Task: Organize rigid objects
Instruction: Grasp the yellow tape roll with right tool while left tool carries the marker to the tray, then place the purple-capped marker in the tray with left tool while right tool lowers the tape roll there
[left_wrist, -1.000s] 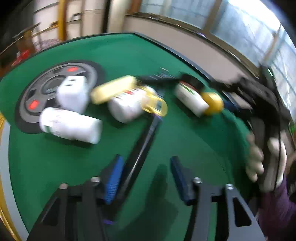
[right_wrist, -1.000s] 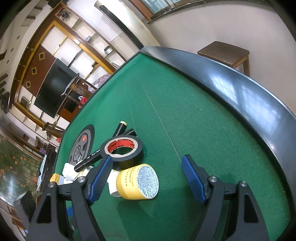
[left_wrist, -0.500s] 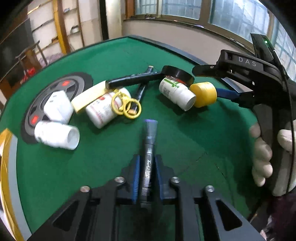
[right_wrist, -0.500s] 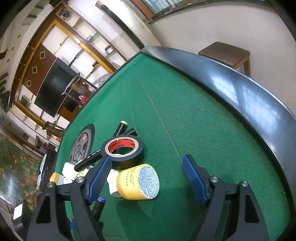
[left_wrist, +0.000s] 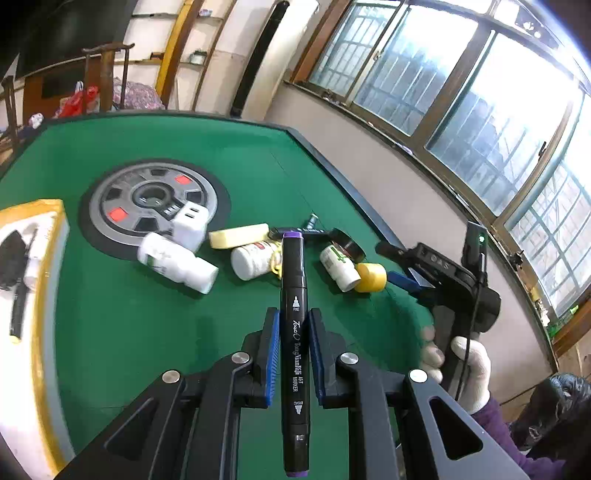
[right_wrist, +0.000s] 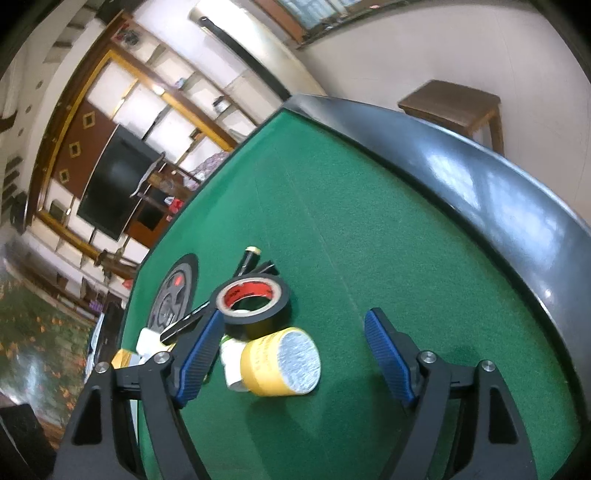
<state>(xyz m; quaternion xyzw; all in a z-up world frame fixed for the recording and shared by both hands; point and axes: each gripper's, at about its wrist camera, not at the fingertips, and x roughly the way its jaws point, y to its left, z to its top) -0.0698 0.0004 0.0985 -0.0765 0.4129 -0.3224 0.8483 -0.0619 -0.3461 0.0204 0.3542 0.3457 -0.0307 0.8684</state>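
My left hand-held gripper (left_wrist: 291, 345) is clamped on a black art marker (left_wrist: 293, 332), purple caps on both ends, white lettering along the barrel, lifted clear of the green counter (left_wrist: 129, 314) and pointing to 12 o'clock. My right hand-held gripper (right_wrist: 295, 354) stands wide open, empty, with a yellow tape roll (right_wrist: 280, 363) between its jaws.

Wooden stool (right_wrist: 456, 105) beside green table (right_wrist: 369, 229); barred windows (left_wrist: 480, 92)

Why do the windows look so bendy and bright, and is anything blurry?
Left wrist view: the fisheye lens curves the windows, and daylight whitens them at the top right; the marker is sharp. Right wrist view: the table's black rim bends and shows pale glare, and the left edge is smeared.
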